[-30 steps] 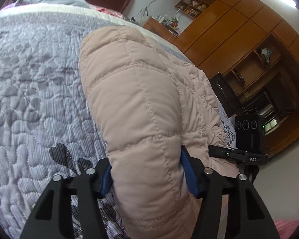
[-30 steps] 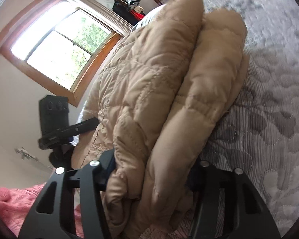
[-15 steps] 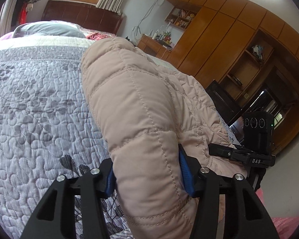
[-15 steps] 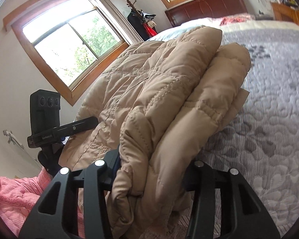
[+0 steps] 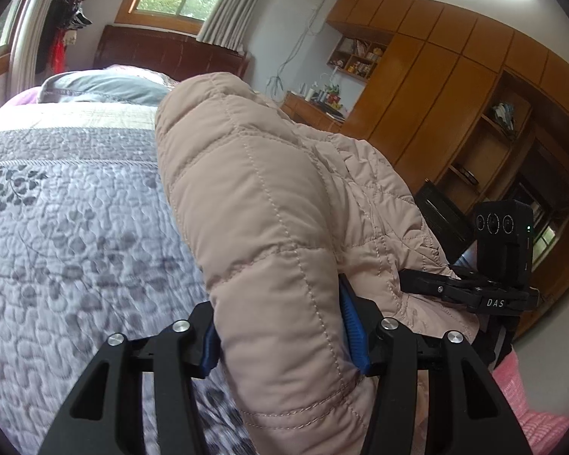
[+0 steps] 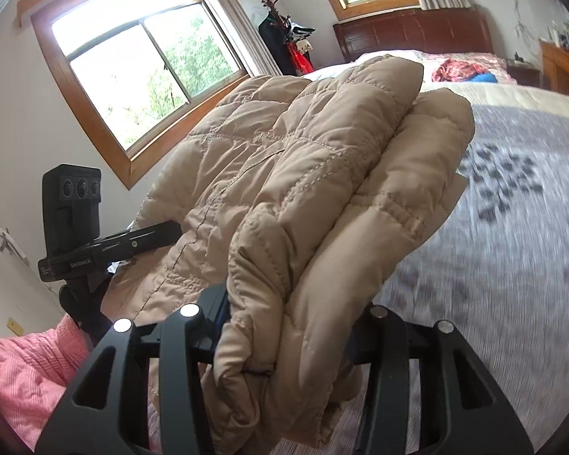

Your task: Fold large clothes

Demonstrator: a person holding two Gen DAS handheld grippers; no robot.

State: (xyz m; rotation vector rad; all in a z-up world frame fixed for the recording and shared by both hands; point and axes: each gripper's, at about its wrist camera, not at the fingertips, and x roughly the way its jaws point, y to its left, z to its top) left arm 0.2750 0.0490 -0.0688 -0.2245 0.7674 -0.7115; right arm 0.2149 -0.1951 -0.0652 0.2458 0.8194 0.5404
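Note:
A beige quilted puffer jacket (image 5: 261,197) is folded into thick layers and held up above the bed. My left gripper (image 5: 280,326) is shut on one end of the bundle, its blue pads (image 5: 351,326) pressed into the fabric. My right gripper (image 6: 296,326) is shut on the other end of the jacket (image 6: 303,174), where several folded layers bulge between the fingers. Each gripper shows in the other's view: the right one in the left wrist view (image 5: 500,258), the left one in the right wrist view (image 6: 76,227).
A grey floral quilted bedspread (image 5: 64,235) covers the bed below, with a pillow (image 5: 106,87) and dark wooden headboard (image 6: 413,30) at the far end. Wooden wardrobes (image 5: 455,87) stand at one side, windows (image 6: 148,68) at the other. Pink cloth (image 6: 22,371) lies near me.
Both grippers have lifted and tilted up with the jacket, so the views now show more of the room and less of the bedspread. The grips have not changed.

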